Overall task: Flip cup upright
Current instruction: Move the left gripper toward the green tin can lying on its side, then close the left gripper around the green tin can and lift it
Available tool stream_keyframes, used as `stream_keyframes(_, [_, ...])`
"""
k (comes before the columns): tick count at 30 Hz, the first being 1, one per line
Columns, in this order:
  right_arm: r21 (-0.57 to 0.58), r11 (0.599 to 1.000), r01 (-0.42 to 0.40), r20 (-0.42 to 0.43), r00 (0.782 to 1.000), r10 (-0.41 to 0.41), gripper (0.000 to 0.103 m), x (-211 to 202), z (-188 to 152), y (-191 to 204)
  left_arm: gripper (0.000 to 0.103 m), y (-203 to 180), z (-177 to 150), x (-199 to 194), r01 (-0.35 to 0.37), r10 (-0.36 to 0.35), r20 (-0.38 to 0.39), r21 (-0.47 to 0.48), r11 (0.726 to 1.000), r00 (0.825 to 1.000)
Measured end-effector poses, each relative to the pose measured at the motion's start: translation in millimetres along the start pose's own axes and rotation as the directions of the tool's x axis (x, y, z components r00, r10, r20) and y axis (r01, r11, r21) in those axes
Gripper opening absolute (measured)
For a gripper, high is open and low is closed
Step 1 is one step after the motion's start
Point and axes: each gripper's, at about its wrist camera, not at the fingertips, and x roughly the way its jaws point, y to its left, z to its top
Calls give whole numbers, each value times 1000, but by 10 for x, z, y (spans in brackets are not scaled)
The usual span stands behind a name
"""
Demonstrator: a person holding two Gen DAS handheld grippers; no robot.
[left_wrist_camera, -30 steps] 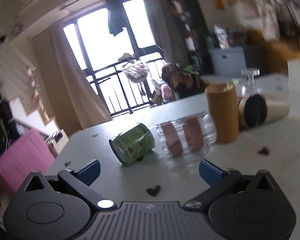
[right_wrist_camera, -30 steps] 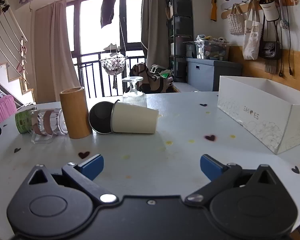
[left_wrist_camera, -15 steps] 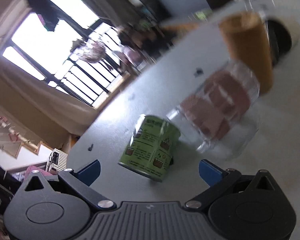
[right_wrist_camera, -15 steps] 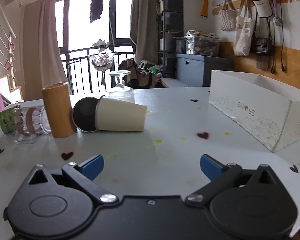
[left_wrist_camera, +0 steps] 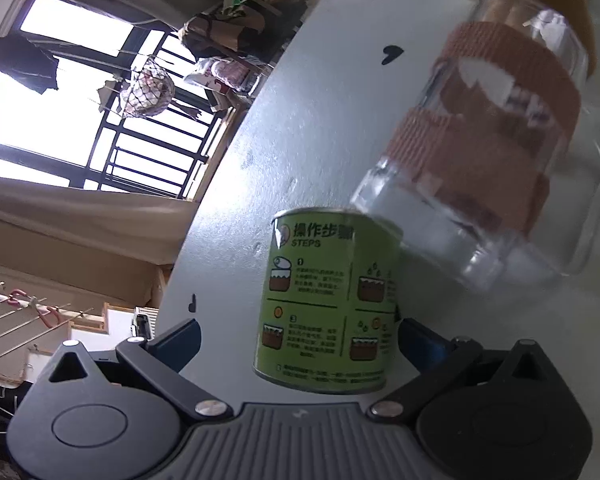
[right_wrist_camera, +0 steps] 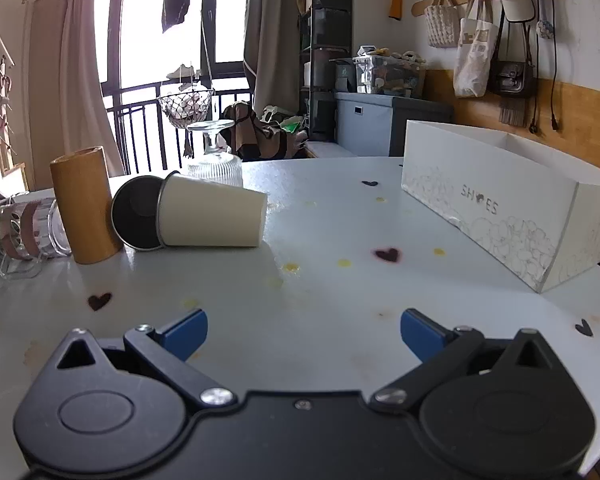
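A green tin cup (left_wrist_camera: pixel 326 304) lies on its side on the white table, between the open jaws of my left gripper (left_wrist_camera: pixel 300 340), which is rolled sideways; no pad touches it. A clear glass mug with brown bands (left_wrist_camera: pixel 496 152) lies on its side just beyond it, also in the right wrist view (right_wrist_camera: pixel 24 232). A cream paper cup (right_wrist_camera: pixel 212 216) lies on its side with a black-lined cup (right_wrist_camera: pixel 136 216) at its mouth. My right gripper (right_wrist_camera: pixel 304 332) is open and empty over the table's near part.
A bamboo tumbler (right_wrist_camera: pixel 86 204) stands beside the lying cups. A stemmed glass (right_wrist_camera: pixel 214 156) stands upside down behind them. A white shoe box (right_wrist_camera: pixel 500 204) sits at the right. The table edge (left_wrist_camera: pixel 204 208) runs close to the tin's left.
My left gripper has rolled further sideways and moved in until the green tin sits between its jaws. My right gripper has drifted slightly.
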Motion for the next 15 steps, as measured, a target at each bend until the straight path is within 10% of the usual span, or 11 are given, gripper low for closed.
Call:
stream_keyframes(5, [16, 1000, 2, -4, 1000, -2, 103, 5, -5, -51, 78, 66, 31, 56, 39, -41, -31, -56, 998, 999])
stream_keyframes(15, [45, 999, -24, -2, 1000, 24, 103, -16, -20, -116, 78, -147, -2, -225, 20, -25, -55, -75, 997, 998])
